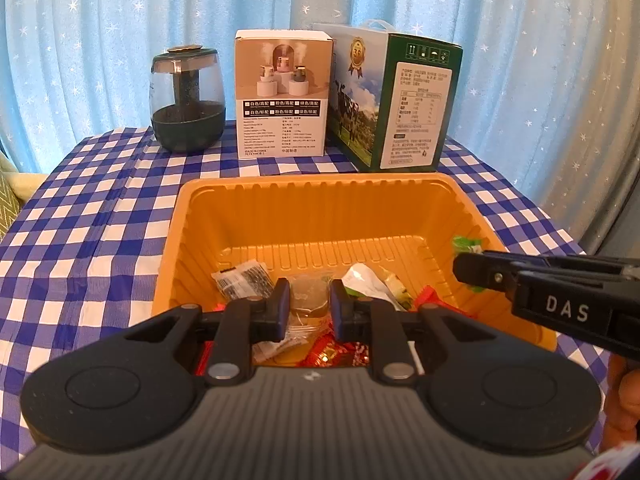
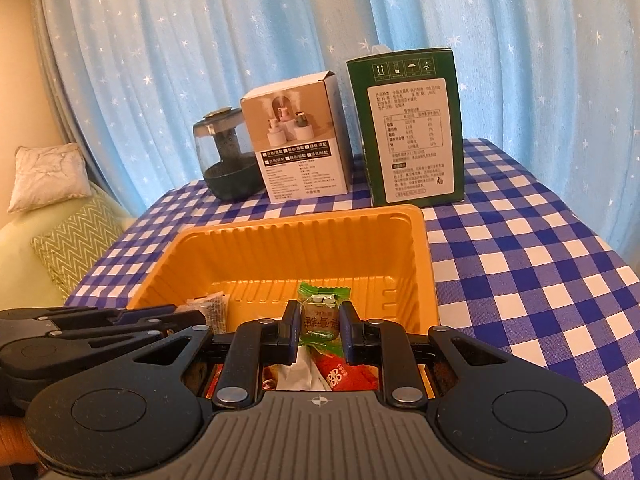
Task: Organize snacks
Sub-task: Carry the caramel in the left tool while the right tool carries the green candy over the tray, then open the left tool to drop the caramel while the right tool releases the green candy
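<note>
1. I am holding my right tongs point(image 2: 320, 330) over the near end of the orange tray point(image 2: 416, 264), and their two tips are pressing on either side of a green-wrapped candy point(image 2: 322, 316), so they are clamped on it.
2. The candy is sitting upright between the tips, above the tray's inside, with its crimped green top poking up past them.
3. I am holding my left tongs point(image 1: 309, 306) over the tray's near edge too, beside the right pair; a clear wrapped snack point(image 1: 306, 294) is showing in the gap between their tips, but I cannot tell whether the tips are gripping it or only framing it.
4. Other snacks are lying in the tray: a white packet with a barcode point(image 1: 240, 276) toward its left side, a white and green wrapper point(image 1: 374, 282) near the middle, and red wrapped sweets point(image 1: 340, 352) at its near end.
5. Beyond the tray's far wall, on the blue checked tablecloth point(image 1: 100, 216), a glass jar with a dark base point(image 1: 187, 98), a white box point(image 1: 282, 94) and a green carton point(image 1: 400, 98) are standing in a row.
6. Behind that row a pale blue curtain with stars point(image 1: 120, 20) is hanging.
</note>
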`<state>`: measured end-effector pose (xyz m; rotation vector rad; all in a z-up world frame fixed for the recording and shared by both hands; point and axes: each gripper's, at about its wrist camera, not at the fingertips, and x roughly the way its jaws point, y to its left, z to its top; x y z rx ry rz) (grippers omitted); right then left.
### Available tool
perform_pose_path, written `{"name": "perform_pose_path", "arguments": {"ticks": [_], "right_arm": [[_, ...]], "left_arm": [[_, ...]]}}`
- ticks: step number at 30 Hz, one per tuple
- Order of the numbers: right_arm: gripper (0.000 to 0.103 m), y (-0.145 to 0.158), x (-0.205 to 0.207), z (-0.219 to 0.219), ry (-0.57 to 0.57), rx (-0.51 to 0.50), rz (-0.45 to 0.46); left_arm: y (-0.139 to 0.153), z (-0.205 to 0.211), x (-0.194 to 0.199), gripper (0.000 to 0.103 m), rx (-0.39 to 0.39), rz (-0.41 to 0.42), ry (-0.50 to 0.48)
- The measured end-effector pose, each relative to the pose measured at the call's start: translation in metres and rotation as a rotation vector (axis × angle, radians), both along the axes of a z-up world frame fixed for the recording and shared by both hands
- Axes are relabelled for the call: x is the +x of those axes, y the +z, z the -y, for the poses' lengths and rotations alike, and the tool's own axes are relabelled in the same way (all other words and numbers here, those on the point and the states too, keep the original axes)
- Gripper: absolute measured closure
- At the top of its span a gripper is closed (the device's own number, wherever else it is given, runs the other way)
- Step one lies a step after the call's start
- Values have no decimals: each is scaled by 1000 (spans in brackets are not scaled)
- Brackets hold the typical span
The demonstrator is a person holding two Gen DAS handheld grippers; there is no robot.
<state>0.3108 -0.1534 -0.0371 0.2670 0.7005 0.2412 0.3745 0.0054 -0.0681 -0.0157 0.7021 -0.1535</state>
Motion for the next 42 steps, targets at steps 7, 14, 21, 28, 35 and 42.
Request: {"name": "perform_pose_path", "arguments": {"ticks": [7,14,21,28,35,42], "right_arm": [[82,-1,2,1,-3,6,-3],[82,-4,6,5,-13,7,-11],[82,-3,5,4,-10,5,-8],[82,-5,7,3,-12,3,-13],[82,-5,11,5,-13,20,-19],[82,-3,19,4,-17,32,-18]], "left_arm": [[0,-3,10,84,-8,6,3],[0,2,14,84,-3,17,-6],[1,3,20,83,-8,32,-6],[2,-9,20,57,-25,54,30],[5,-18,18,51,-17,64,57],[7,-19,18,43,0,64,59]]}}
